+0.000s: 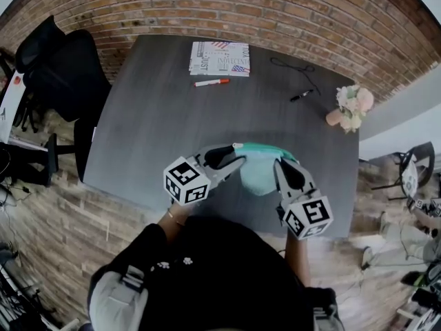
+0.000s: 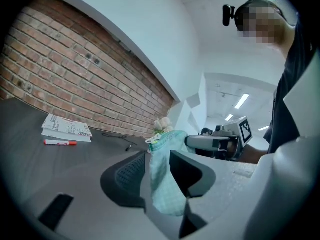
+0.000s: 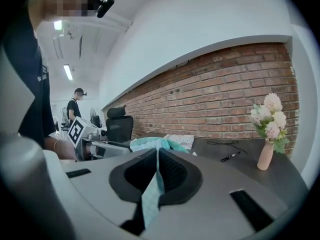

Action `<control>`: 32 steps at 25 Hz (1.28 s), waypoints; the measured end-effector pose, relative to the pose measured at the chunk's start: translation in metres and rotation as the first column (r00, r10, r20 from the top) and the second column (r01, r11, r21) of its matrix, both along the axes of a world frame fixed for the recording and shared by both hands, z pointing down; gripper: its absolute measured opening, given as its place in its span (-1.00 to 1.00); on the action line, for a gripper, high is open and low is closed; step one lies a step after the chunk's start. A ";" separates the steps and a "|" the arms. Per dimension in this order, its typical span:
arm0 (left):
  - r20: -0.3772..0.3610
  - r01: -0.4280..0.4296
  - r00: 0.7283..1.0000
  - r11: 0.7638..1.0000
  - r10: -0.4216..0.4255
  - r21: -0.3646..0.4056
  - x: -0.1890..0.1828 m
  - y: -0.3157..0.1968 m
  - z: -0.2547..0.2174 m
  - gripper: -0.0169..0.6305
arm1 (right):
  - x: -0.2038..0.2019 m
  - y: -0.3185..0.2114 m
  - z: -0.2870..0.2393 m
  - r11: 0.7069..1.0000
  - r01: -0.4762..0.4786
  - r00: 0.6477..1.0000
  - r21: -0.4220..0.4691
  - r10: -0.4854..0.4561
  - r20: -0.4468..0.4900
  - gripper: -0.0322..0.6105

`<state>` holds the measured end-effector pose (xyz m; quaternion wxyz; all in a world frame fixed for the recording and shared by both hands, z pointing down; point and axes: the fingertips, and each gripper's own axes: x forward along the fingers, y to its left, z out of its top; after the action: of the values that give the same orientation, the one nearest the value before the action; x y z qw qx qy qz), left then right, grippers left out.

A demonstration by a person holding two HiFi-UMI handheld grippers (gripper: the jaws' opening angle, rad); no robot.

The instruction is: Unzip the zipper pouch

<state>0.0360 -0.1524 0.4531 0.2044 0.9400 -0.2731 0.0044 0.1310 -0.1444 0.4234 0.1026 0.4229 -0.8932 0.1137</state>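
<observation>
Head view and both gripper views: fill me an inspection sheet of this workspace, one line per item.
Surface: dark grey table, mostly bare.
Job's things: teal zipper pouch between the two grippers near the table's front edge; whether the zip is open cannot be told.
Clutter: printed booklet, red marker, black pen, flower vase, all at the far side.
Grippers: left gripper jaws apart, pouch fabric hanging between them; right gripper jaws closed on pouch fabric.
Cables: thin black cable on the table by the pen.
Surroundings: brick wall, black office chair, wood floor, second person far off.
</observation>
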 end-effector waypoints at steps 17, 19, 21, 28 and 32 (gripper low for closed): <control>0.131 0.017 0.990 0.981 -0.042 0.193 -0.010 0.003 -0.019 -0.88 | -0.010 0.006 0.028 0.998 -0.008 1.000 -0.070 0.009 0.023 -0.75; 0.195 0.017 0.979 0.977 -0.060 0.212 -0.012 0.001 -0.017 -0.88 | -0.009 0.006 0.031 0.997 -0.015 1.000 -0.078 0.017 0.020 -0.77; 0.261 0.012 0.962 0.971 -0.076 0.238 -0.013 -0.001 -0.012 -0.88 | -0.006 0.005 0.030 0.996 -0.027 0.998 -0.085 0.032 0.050 -0.77; 0.449 -0.067 0.889 0.941 -0.095 0.331 -0.008 0.001 0.000 -0.89 | -0.022 0.004 0.014 0.998 0.000 0.997 -0.061 0.005 0.075 -0.78; 0.555 -0.152 0.826 0.909 -0.099 0.388 0.002 0.003 0.005 -0.89 | -0.056 0.006 0.006 0.996 0.086 0.995 -0.034 -0.084 0.057 -0.77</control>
<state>0.0385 -0.1498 0.4578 -0.0901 0.9217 -0.3022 0.2259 0.0751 -0.1383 0.4290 0.0900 0.3791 -0.9107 0.1372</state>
